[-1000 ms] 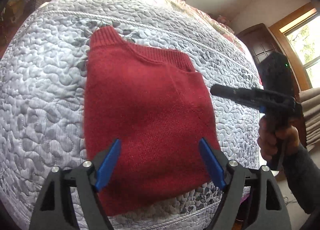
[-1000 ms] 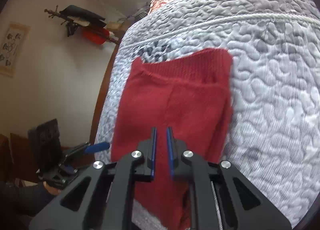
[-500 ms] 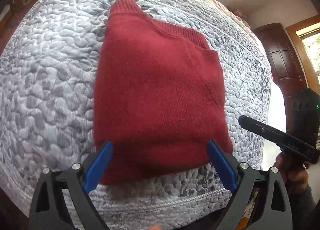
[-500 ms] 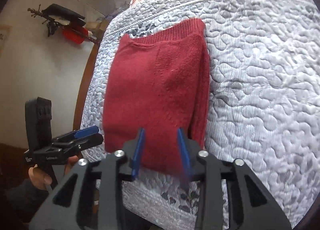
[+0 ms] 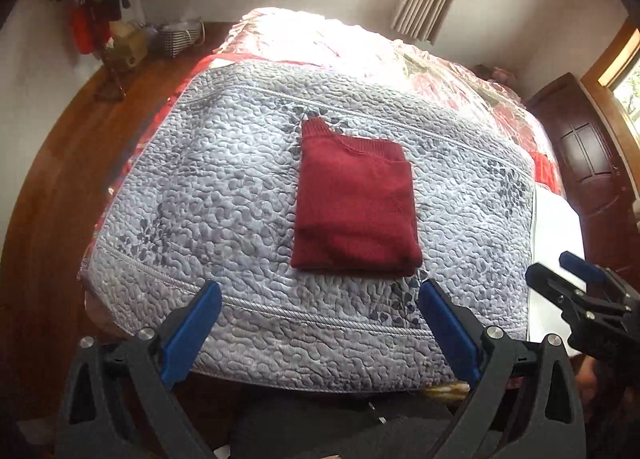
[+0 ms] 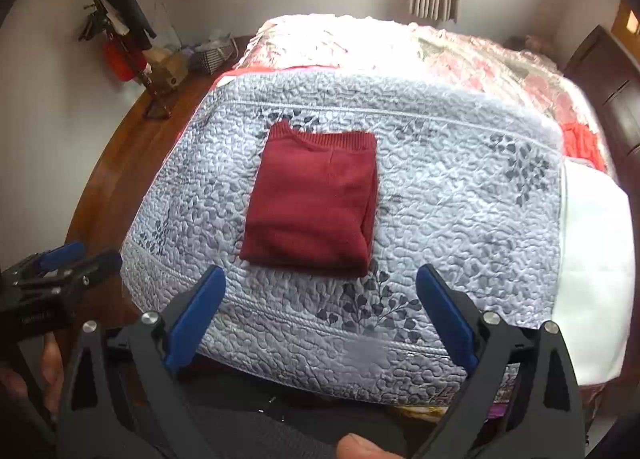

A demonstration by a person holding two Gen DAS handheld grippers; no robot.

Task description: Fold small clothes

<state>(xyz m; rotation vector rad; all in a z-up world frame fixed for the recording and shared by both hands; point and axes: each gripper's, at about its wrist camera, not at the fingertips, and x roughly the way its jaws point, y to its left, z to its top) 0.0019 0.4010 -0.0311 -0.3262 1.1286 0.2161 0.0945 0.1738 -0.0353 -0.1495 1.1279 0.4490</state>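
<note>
A dark red knitted sweater (image 5: 354, 203) (image 6: 314, 199) lies folded into a neat rectangle in the middle of the grey quilted bedspread (image 5: 208, 195) (image 6: 460, 199). My left gripper (image 5: 318, 333) is open, its blue pads wide apart, held back off the near edge of the bed and touching nothing. My right gripper (image 6: 320, 319) is also open and empty, pulled back over the near edge. Each gripper shows in the other's view: the right one (image 5: 568, 275) at the far right, the left one (image 6: 76, 259) at the far left.
The bed carries a bright floral cover (image 5: 340, 47) beyond the quilt and a white sheet (image 6: 592, 259) at the right. A coat stand (image 6: 116, 31) and boxes sit by the left wall on the wooden floor (image 5: 60, 187). A dark wooden door (image 5: 592, 163) is at the right.
Both grippers have drawn well back from the sweater toward the foot of the bed. The right gripper, shut a second ago, has opened wide. The sweater stays folded.
</note>
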